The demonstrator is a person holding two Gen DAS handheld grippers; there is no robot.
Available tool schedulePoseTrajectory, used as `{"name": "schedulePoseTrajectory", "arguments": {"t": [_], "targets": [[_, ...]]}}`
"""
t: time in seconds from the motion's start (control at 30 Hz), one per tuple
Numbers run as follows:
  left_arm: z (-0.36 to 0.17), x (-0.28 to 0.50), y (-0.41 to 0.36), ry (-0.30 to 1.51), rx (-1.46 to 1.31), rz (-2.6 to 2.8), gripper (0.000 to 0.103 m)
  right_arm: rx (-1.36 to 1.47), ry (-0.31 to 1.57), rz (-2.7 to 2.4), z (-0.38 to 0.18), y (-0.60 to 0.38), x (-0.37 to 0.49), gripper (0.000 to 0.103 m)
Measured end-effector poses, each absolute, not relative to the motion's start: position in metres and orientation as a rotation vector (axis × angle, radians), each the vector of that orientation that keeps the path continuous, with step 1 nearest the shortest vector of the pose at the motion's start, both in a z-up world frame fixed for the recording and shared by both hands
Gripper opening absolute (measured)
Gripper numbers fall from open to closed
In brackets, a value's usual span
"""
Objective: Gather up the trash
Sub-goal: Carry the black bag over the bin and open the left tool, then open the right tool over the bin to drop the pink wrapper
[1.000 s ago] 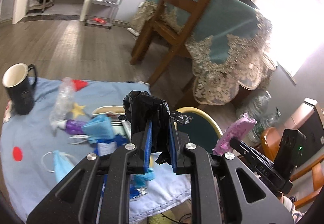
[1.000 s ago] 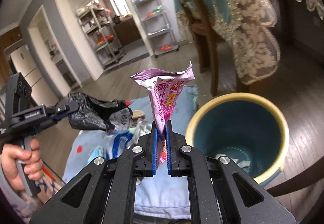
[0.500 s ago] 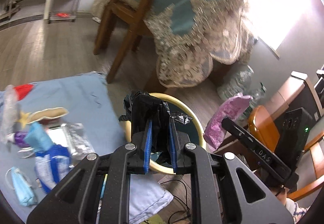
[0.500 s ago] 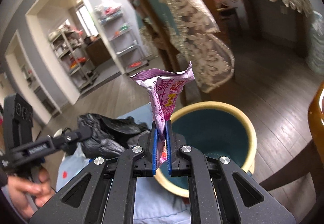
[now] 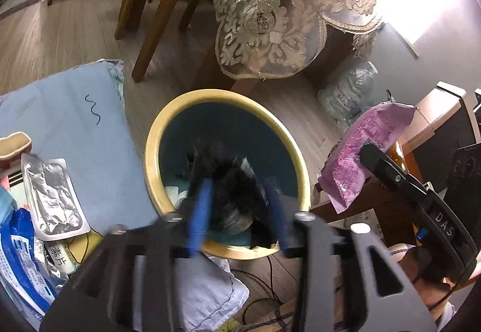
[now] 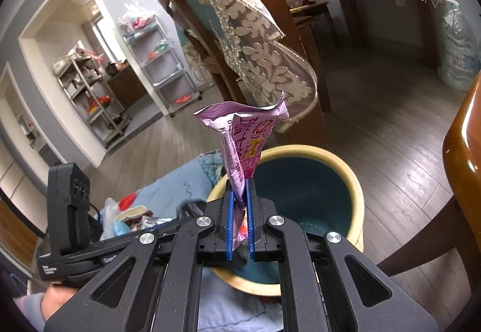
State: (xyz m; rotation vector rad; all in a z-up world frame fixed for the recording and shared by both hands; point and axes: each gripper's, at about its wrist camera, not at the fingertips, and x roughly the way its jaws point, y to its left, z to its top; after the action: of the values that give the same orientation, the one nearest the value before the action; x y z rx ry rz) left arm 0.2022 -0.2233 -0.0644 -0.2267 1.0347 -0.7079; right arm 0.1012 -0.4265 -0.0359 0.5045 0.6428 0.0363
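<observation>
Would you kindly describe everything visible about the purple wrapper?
The purple wrapper is a crinkled, glossy plastic snack packet with pink, yellow and white print and a torn-open, flared top. It stands upright, pinched near its lower end between the blue pads of the right gripper, in front of the bin. Nothing else touches it.

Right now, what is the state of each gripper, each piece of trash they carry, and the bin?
left gripper: jaws opening, above the bin
black bag: between the blue pads, over the bin
right gripper: shut on the purple wrapper
purple wrapper: held upright
bin: open, upright, little inside
</observation>
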Motion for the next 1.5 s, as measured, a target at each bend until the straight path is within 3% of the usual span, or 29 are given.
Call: {"name": "schedulePoseTrajectory", "arguments": {"t": [0.1, 0.53, 0.6, 0.67, 0.77, 0.97, 1.5], "targets": [[-0.063, 0.198, -0.218, 1.027, -0.223, -0.714, 0.052, 0.505, 0.656, 0.033, -0.039, -0.426, 0.104, 0.009], [-0.036, 0.181, -0.158, 0.96, -0.233, -0.622, 0.056, 0.51, 0.758, 0.005, -0.062, -0.419, 0.121, 0.012], [-0.033, 0.178, -0.148, 0.947, -0.229, -0.604, 0.06, 0.502, 0.764, -0.005, -0.063, -0.417, 0.122, 0.024], [-0.029, 0.173, -0.134, 0.934, -0.22, -0.579, 0.062, 0.499, 0.757, -0.011, -0.063, -0.415, 0.123, 0.042], [-0.026, 0.167, -0.112, 0.922, -0.224, -0.543, 0.065, 0.502, 0.745, -0.014, -0.062, -0.412, 0.122, 0.052], [-0.019, 0.156, -0.059, 0.9, -0.226, -0.458, 0.067, 0.501, 0.727, 0.009, -0.06, -0.405, 0.123, 0.057], [-0.017, 0.169, 0.078, 0.869, -0.265, -0.18, 0.068, 0.35, 0.748, 0.19, -0.049, -0.335, 0.136, 0.059]]}}
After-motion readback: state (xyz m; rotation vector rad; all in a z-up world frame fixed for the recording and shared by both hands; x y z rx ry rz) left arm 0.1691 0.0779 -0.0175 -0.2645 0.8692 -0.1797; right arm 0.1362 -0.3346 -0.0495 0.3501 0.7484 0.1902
